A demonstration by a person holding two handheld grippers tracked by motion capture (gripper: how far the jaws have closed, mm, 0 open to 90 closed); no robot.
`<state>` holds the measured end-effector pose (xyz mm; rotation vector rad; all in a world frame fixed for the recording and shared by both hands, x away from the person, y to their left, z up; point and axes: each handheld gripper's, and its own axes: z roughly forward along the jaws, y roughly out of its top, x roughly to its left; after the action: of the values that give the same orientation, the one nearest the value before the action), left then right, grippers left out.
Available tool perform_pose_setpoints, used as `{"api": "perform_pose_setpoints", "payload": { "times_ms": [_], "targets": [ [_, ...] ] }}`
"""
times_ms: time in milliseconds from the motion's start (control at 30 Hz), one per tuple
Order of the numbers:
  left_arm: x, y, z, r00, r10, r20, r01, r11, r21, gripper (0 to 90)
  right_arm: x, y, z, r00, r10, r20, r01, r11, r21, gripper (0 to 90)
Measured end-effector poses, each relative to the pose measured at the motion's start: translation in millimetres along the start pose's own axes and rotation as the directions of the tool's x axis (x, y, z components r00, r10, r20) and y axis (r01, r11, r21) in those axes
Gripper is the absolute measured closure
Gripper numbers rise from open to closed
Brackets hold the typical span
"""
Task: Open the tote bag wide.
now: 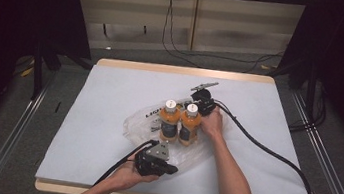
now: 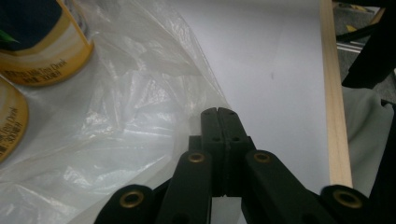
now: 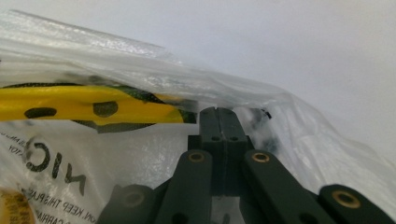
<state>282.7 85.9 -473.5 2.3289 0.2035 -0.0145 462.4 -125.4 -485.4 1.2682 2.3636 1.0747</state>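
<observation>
Two orange bottles (image 1: 179, 122) stand upright side by side on a clear plastic bag (image 1: 139, 118) at the middle of the table (image 1: 110, 89). Both the left tongs (image 2: 218, 112) and the right tongs (image 3: 218, 111) are pinched closed on the bag's film. The bag's black print reads "KEEP THIS PLAS…"; a bottle label reads "Drink".

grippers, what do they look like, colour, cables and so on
Both are black. The left gripper has a grey three-cornered plate on top and a black cable. The right gripper trails a thick black cable. Up close, the jaws have brass-coloured rivets. The forearms are bare, no sleeves.
</observation>
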Motion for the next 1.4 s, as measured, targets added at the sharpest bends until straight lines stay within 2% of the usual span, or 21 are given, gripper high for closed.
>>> {"api": "perform_pose_setpoints", "payload": {
  "times_ms": [33, 67, 100, 233, 267, 367, 567, 600, 633, 667, 733, 800, 900, 967, 1033, 1100, 1133, 1167, 1267, 1367, 1400],
  "targets": [
    [0.5, -0.4, 0.3, 0.9999, -0.011, 0.006, 0.011, 0.9996, -0.027, 90.0, 0.8, -0.8, -1.4, 0.9999, 0.005, -0.016, -0.005, 1.000, -0.004, 90.0],
    [1.8, 0.4, -1.5, 0.9999, -0.012, 0.006, 0.012, 0.9997, -0.023, 90.0, 1.8, -1.2, -2.8, 0.9997, -0.005, -0.023, 0.005, 1.000, -0.011, 90.0],
    [2.5, 0.0, -1.4, 0.9995, -0.028, 0.012, 0.029, 0.9983, -0.050, 90.0, 3.8, -1.5, -4.8, 0.9997, -0.005, -0.024, 0.005, 1.000, -0.012, 90.0],
    [5.7, 1.2, -6.5, 0.9990, -0.045, -0.001, 0.044, 0.9955, -0.084, 90.0, 9.2, -0.9, -15.7, 0.9983, -0.022, -0.053, 0.020, 0.999, -0.035, 90.0],
    [6.3, 1.4, -8.1, 0.9986, -0.053, -0.001, 0.053, 0.9932, -0.104, 90.0, 9.3, -0.6, -18.0, 0.9983, -0.028, -0.050, 0.026, 0.999, -0.037, 90.0],
    [7.1, 2.9, -16.2, 0.9973, -0.062, -0.039, 0.056, 0.9881, -0.143, 90.0, 6.5, -1.1, -26.1, 0.9986, -0.034, -0.041, 0.033, 0.999, -0.019, 90.0],
    [15.2, 2.4, -29.9, 0.9928, -0.107, -0.055, 0.092, 0.9715, -0.218, 90.0, -4.2, -7.1, -46.9, 0.9970, -0.020, -0.075, 0.015, 0.998, -0.067, 90.0],
    [15.2, 2.4, -29.9, 0.9928, -0.107, -0.055, 0.092, 0.9715, -0.218, 90.0, -5.7, -7.9, -51.7, 0.9966, -0.018, -0.080, 0.011, 0.997, -0.081, 90.0],
    [15.9, 2.2, -33.6, 0.9935, -0.091, -0.068, 0.073, 0.9726, -0.221, 90.0, -5.6, -8.4, -55.6, 0.9973, -0.017, -0.072, 0.011, 0.996, -0.087, 90.0],
    [15.2, 2.1, -34.2, 0.9932, -0.095, -0.066, 0.077, 0.9684, -0.237, 89.0, -5.1, -8.7, -58.8, 0.9972, -0.023, -0.071, 0.017, 0.995, -0.093, 90.0],
    [15.7, 2.2, -36.9, 0.9936, -0.089, -0.070, 0.070, 0.9691, -0.236, 87.8, -2.5, -9.5, -66.2, 0.9970, -0.037, -0.069, 0.028, 0.993, -0.118, 90.0],
    [16.6, 2.1, -40.6, 0.9929, -0.092, -0.076, 0.070, 0.9660, -0.249, 86.3, -1.3, -10.5, -73.0, 0.9958, -0.038, -0.083, 0.025, 0.989, -0.144, 90.0],
    [19.2, 2.3, -49.6, 0.9910, -0.100, -0.089, 0.072, 0.9584, -0.276, 83.2, 1.3, -13.3, -88.8, 0.9948, -0.075, -0.069, 0.061, 0.981, -0.182, 89.2],
    [19.7, 3.0, -56.7, 0.9888, -0.096, -0.115, 0.056, 0.9492, -0.310, 77.8, 3.0, -16.4, -98.8, 0.9944, -0.096, -0.042, 0.087, 0.977, -0.195, 76.8],
    [19.9, 3.6, -61.7, 0.9847, -0.107, -0.138, 0.058, 0.9464, -0.318, 72.2, 3.4, -21.1, -108.4, 0.9926, -0.118, -0.028, 0.110, 0.972, -0.207, 74.9],
    [21.8, 3.3, -63.9, 0.9817, -0.125, -0.143, 0.071, 0.9397, -0.334, 61.5, 2.8, -25.6, -116.4, 0.9936, -0.110, -0.022, 0.103, 0.969, -0.223, 67.0],
    [22.9, 3.1, -66.0, 0.9814, -0.129, -0.143, 0.074, 0.9392, -0.335, 57.6, 2.5, -27.8, -120.3, 0.9939, -0.109, -0.017, 0.102, 0.968, -0.229, 63.5],
    [22.9, 3.1, -67.7, 0.9781, -0.141, -0.153, 0.081, 0.9356, -0.344, 54.6, 2.8, -30.3, -124.3, 0.9945, -0.104, -0.013, 0.098, 0.967, -0.234, 59.2],
    [24.3, 2.3, -75.8, 0.9753, -0.141, -0.170, 0.073, 0.9331, -0.352, 46.9, 4.0, -38.5, -137.7, 0.9948, -0.101, 0.009, 0.100, 0.964, -0.247, 46.6],
    [26.6, 0.1, -81.2, 0.9659, -0.169, -0.196, 0.093, 0.9339, -0.345, 35.6, 3.1, -46.0, -150.0, 0.9965, -0.083, 0.011, 0.083, 0.960, -0.266, 37.7],
    [27.3, -1.0, -82.5, 0.9656, -0.166, -0.200, 0.090, 0.9351, -0.343, 32.7, 3.3, -48.9, -154.9, 0.9971, -0.074, 0.017, 0.076, 0.961, -0.267, 32.9]
  ]
}}
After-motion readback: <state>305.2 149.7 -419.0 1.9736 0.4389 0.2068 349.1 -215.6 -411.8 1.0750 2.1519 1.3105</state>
